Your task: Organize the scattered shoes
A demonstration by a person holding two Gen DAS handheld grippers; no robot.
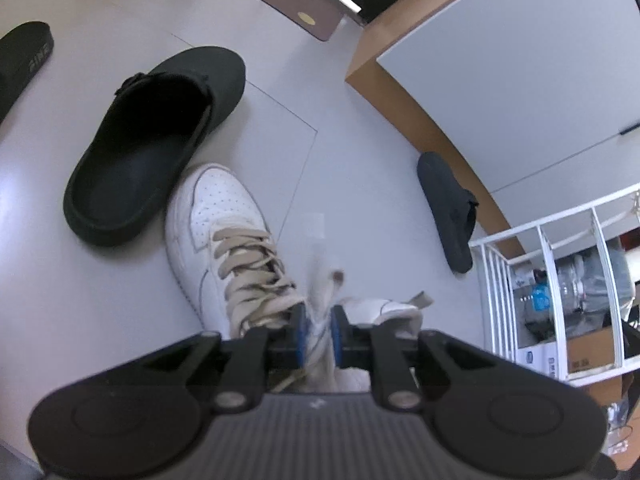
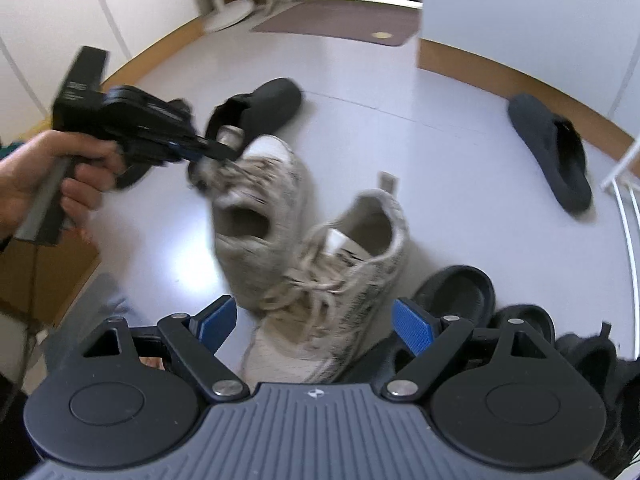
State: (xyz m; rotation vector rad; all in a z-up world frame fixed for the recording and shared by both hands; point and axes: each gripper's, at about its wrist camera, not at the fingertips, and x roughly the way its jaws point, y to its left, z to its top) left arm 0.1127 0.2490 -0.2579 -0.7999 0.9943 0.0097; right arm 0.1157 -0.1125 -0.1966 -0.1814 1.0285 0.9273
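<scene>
My left gripper (image 1: pixel 318 328) is shut on the tongue and beige laces of a white sneaker (image 1: pixel 216 216), whose toe points away towards a black clog (image 1: pixel 152 144). In the right wrist view a hand holds that left gripper (image 2: pixel 224 152) over the same white sneaker (image 2: pixel 272 216), which is blurred. My right gripper (image 2: pixel 316 322) stands open, nothing between its blue pads (image 2: pixel 414 326), just above a grey knit sneaker (image 2: pixel 352 276) that lies beside the white one.
A dark slipper (image 1: pixel 448 208) (image 2: pixel 552 152) lies by the wooden skirting. A black slide (image 1: pixel 24 60) sits far left. Black slides (image 2: pixel 460 292) lie under my right finger. A white wire rack (image 1: pixel 552 280) stands right. A brown mat (image 2: pixel 332 20) lies by the doorway.
</scene>
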